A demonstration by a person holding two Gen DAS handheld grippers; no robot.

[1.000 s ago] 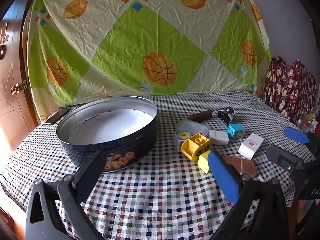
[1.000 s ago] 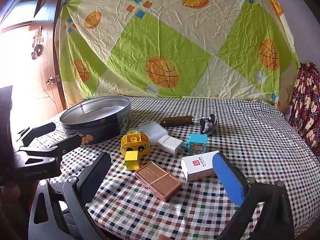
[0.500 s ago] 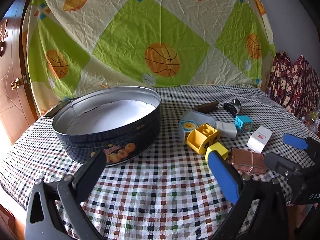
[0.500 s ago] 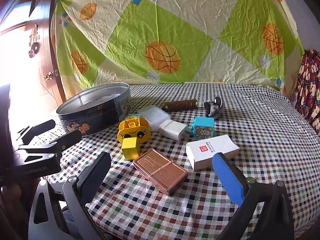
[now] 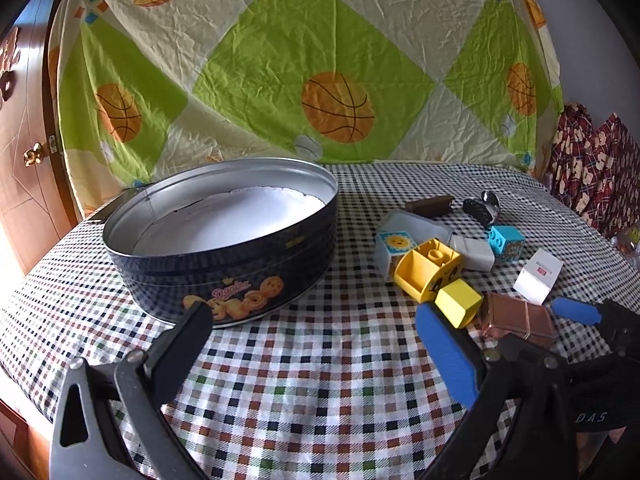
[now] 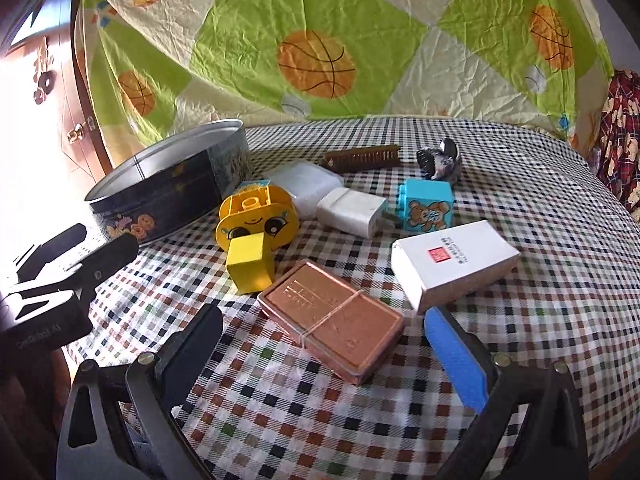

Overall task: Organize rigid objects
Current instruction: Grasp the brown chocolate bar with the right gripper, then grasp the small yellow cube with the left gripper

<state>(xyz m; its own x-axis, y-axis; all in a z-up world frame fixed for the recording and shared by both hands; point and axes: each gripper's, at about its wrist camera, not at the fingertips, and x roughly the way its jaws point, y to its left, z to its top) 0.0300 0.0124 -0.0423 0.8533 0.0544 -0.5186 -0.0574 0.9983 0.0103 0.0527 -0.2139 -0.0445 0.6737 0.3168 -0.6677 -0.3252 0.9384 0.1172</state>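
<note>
Copper flat box (image 6: 332, 321): lies between the right gripper's (image 6: 320, 344) wide jaws.
Left gripper (image 5: 312, 344): wide, holding nothing.
Round dark cookie tin (image 5: 224, 248): white inside.

Spread left tongs (image 5: 312, 336) before cookie tin (image 5: 224, 248)

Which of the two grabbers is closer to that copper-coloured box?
Right. The right gripper hangs open right at the copper box, which lies between its jaws. The left gripper is open too, off to the box's left, facing the tin.
</note>
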